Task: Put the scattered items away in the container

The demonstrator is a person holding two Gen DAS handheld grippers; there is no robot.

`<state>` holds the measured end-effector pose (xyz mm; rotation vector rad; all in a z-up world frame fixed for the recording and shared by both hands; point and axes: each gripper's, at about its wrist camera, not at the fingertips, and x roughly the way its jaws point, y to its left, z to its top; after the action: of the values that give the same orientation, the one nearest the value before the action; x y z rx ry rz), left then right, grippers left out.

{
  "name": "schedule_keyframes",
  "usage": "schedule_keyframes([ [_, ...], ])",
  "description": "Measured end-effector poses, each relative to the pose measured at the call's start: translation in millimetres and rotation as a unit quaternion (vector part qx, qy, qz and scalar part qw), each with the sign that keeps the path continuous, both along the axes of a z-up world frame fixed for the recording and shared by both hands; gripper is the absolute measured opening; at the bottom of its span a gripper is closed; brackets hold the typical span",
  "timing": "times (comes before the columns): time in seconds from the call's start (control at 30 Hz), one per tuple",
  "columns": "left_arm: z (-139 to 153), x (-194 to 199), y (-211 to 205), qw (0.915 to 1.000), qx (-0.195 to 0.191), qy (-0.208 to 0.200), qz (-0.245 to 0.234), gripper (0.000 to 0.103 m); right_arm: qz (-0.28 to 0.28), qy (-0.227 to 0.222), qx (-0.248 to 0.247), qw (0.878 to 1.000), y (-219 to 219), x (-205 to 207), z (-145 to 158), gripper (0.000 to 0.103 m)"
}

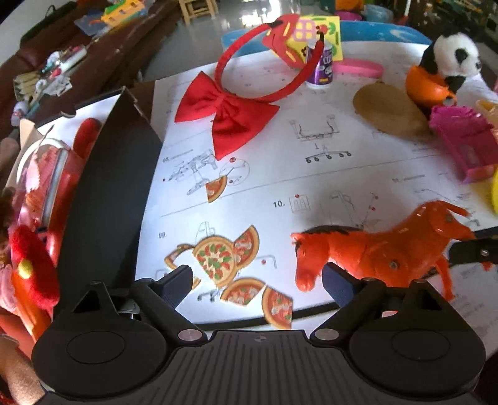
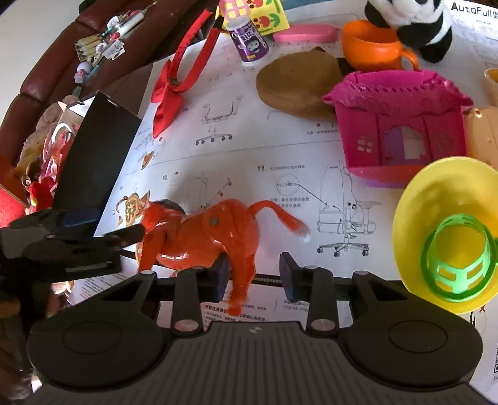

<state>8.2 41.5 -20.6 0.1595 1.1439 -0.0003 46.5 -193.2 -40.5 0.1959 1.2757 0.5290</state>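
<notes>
Left tool (image 1: 255, 280): jaws wide, nothing held, over pizza slices (image 1: 224, 264)
Right tool (image 2: 253, 277): half closed around hind leg of orange horse (image 2: 202, 236), pads not pressing
Horse: standing on worktop (image 2: 280, 149)
Container (image 1: 105, 174): at worktop's left edge, toys inside

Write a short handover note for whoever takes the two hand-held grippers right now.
Left hand-held gripper: open, empty, above the pizza slices.
Right hand-held gripper: open, jaws either side of the orange horse's hind leg, not yet clamped.
Done: box at the left already holds some toys.
Left on the paper: horse, pizza slices, red bow headband, pink house, panda, orange cup, yellow bowl.
</notes>
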Motion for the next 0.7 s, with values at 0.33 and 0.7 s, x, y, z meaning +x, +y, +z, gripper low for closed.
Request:
schedule_keyframes([
  [0.33, 18, -11, -21, 0.9936, -0.101, 0.043, -0.028, 0.085, 0.006, 0.003, 0.012, 1.000, 1, -5, -6, 0.041],
  [0.7, -25, -19, -57, 0.9903, -0.079, 0.091, -0.069, 0.005, 0.011, 0.000, 0.024, 1.000, -11, -15, -3, 0.043],
])
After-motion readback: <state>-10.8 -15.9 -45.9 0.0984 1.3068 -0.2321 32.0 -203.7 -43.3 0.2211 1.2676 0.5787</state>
